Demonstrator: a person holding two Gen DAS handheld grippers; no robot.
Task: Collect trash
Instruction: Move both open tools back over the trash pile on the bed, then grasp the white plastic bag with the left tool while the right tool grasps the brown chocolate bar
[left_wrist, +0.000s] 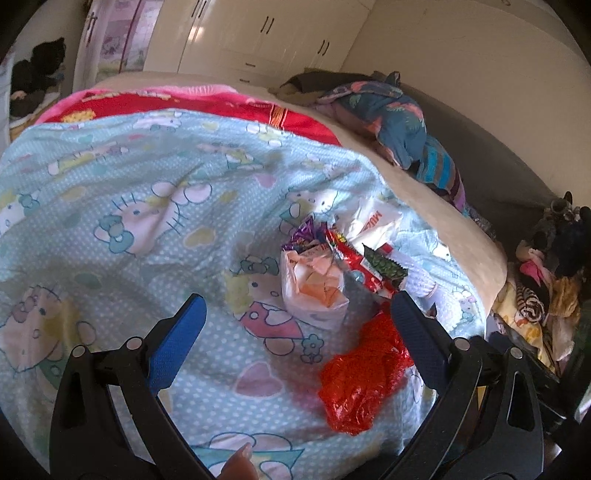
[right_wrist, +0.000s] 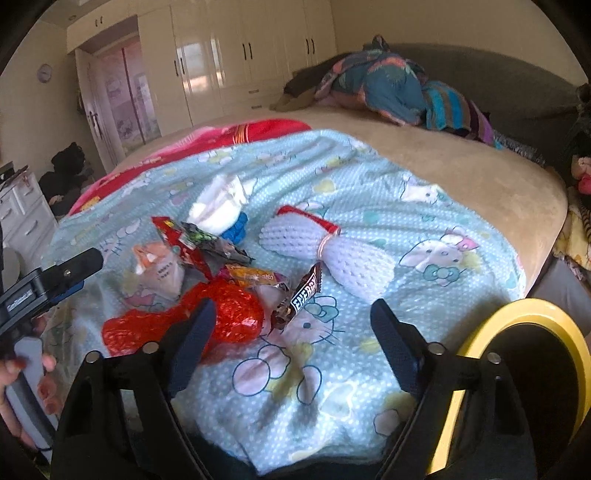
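A heap of trash lies on a light blue cartoon-print blanket (left_wrist: 147, 206). It holds a crumpled red plastic bag (left_wrist: 362, 376) (right_wrist: 225, 314), a white tissue packet (left_wrist: 314, 284) (right_wrist: 162, 269), a red snack wrapper (left_wrist: 351, 254) and a brown "ENERGY" bar wrapper (right_wrist: 304, 291). A white foam net sleeve (right_wrist: 332, 254) lies beside them. My left gripper (left_wrist: 298, 296) hangs open just short of the tissue packet, its right finger over the red bag's edge. My right gripper (right_wrist: 293, 306) is open too, with the red bag by its left finger and the bar wrapper just beyond the gap.
A dark bin with a yellow rim (right_wrist: 528, 306) stands at the bed's near right corner. A white plastic bag (right_wrist: 221, 206) lies farther back on the blanket. Folded clothes (right_wrist: 388, 88) are piled at the bed's far side. A person's hand (right_wrist: 40, 373) shows at the left edge.
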